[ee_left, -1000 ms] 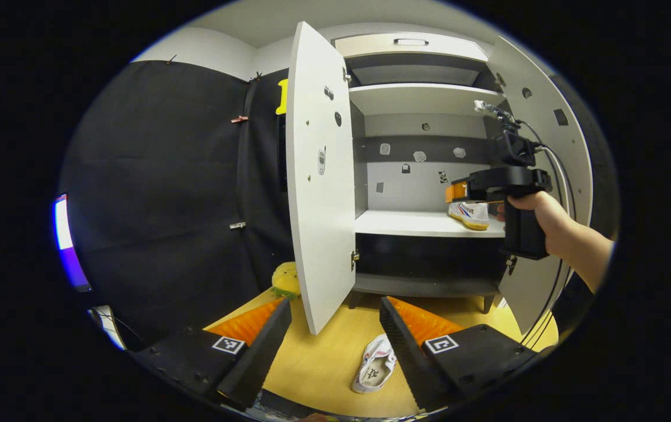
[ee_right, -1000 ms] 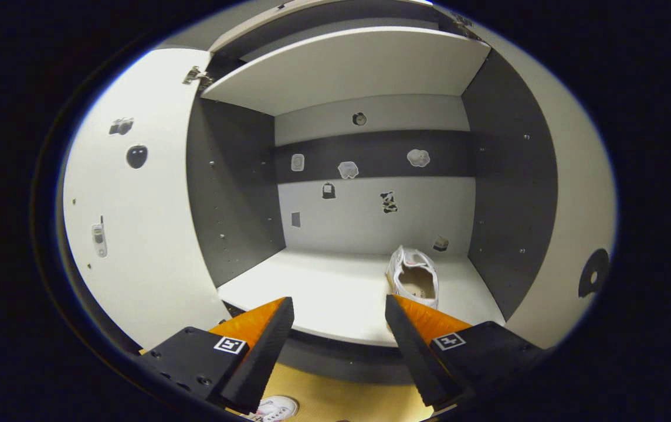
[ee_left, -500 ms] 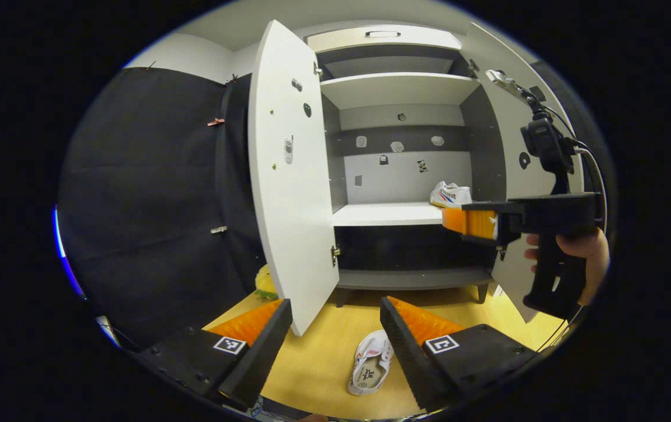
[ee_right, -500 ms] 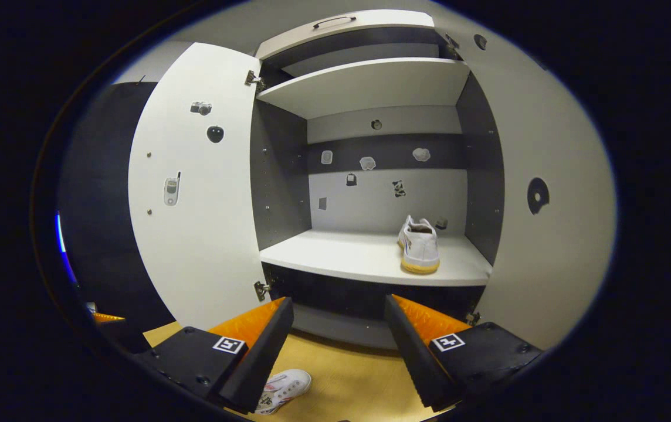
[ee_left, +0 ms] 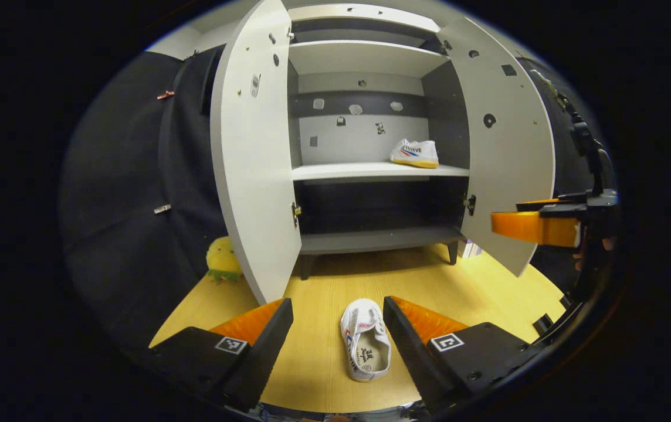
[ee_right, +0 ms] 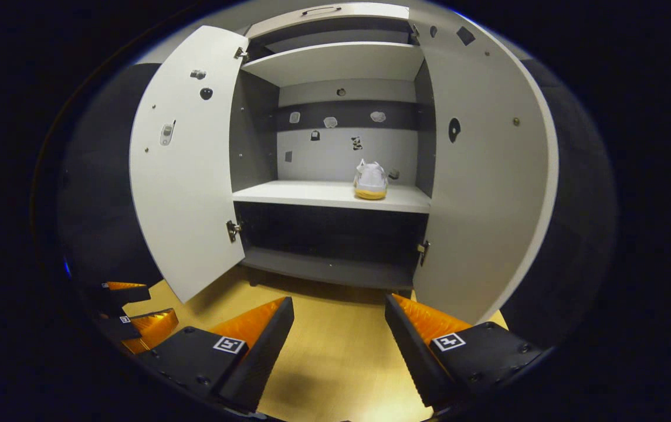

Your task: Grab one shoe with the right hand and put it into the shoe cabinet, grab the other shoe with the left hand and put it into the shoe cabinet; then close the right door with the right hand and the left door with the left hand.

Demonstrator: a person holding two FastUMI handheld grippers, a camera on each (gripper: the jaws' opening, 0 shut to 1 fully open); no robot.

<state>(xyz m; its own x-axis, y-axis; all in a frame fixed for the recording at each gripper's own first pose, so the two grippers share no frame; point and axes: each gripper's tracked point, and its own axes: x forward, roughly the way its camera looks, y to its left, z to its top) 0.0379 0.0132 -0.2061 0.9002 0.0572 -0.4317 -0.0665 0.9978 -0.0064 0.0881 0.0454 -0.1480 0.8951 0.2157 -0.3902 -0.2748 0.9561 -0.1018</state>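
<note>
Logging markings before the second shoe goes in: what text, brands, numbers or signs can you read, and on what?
Shelf shoe: striped side logo with lettering, too blurred to read.
Floor shoe: dark insole print and side lettering, too small to read.
Left gripper and right gripper: square coded markers, no words.
Cabinet back wall and doors: small picture stickers, no legible text.

stickers point(ee_right: 329, 122) on the cabinet's back wall are too small to tell apart.
</note>
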